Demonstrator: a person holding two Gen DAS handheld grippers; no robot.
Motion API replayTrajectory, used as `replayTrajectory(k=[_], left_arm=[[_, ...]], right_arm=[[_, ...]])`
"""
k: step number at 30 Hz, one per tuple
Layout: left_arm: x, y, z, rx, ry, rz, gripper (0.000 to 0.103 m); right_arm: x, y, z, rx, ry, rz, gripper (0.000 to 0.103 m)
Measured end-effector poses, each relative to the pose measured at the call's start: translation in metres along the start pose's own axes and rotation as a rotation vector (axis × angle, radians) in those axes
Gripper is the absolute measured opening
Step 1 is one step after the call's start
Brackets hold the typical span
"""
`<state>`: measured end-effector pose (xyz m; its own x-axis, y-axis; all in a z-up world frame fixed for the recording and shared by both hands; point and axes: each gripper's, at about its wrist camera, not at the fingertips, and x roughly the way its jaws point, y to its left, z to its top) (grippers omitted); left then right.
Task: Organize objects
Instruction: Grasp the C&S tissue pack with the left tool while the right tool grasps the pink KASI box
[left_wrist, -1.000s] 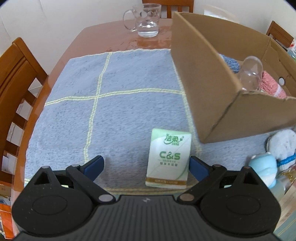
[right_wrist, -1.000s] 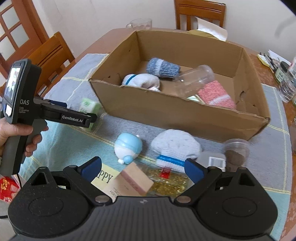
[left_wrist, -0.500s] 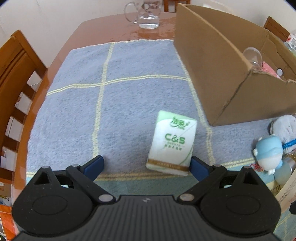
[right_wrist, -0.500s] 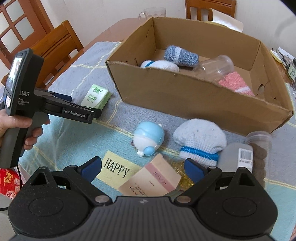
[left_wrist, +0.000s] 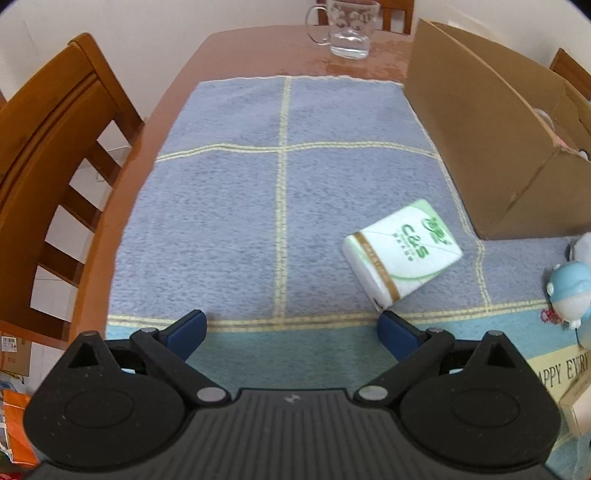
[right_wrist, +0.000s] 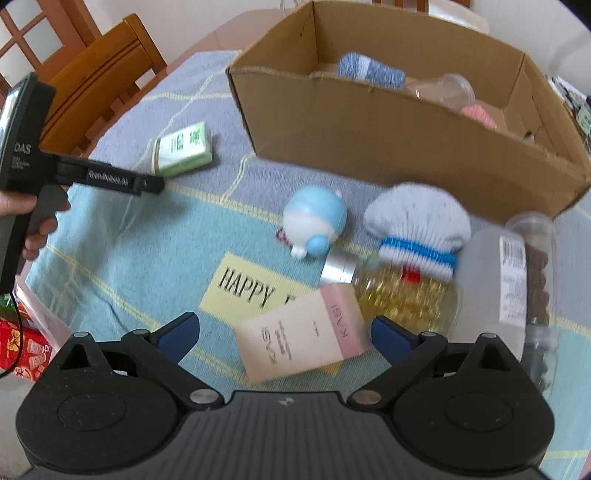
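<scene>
A green-and-white tissue pack (left_wrist: 402, 254) lies slanted on the blue cloth, its near corner just ahead of the right fingertip of my left gripper (left_wrist: 291, 328), which is open and holds nothing. From the right wrist view, the left gripper (right_wrist: 155, 184) points at the same pack (right_wrist: 183, 149). My right gripper (right_wrist: 284, 332) hangs low over a cream-and-pink carton (right_wrist: 306, 336); its jaws are opening and the carton lies between them, unpressed. The cardboard box (right_wrist: 388, 129) holds a blue knit roll (right_wrist: 369, 70), a clear bottle and something pink.
Beside the carton lie a blue toy (right_wrist: 316, 221), a white knit hat (right_wrist: 417, 225), a bottle of yellow capsules (right_wrist: 402, 291), a white bottle (right_wrist: 491, 273), a jar (right_wrist: 539, 266) and a HAPPY card (right_wrist: 243, 284). A glass mug (left_wrist: 349, 31) stands far back; a wooden chair (left_wrist: 55, 147) is left.
The tissue pack has turned slantwise and now sits right of the left gripper, which moved left. The right gripper sank toward the carton and its jaws widened slightly.
</scene>
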<state>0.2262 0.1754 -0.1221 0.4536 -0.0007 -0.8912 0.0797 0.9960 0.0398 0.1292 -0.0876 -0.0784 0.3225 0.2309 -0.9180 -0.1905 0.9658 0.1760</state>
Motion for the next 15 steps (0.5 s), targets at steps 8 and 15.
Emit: replayTrajectory(k=[8,15], left_arm=[[-0.013,-0.014,0.004,0.031,-0.023,-0.069,0.099],[-0.002,-0.042,0.017,0.025,-0.022,-0.129,0.099]], right_arm=[[0.014,0.009,-0.014,0.017,0.057,-0.007,0.101],[0.025,0.014,-0.018,0.032,0.062,-0.084,0.101]])
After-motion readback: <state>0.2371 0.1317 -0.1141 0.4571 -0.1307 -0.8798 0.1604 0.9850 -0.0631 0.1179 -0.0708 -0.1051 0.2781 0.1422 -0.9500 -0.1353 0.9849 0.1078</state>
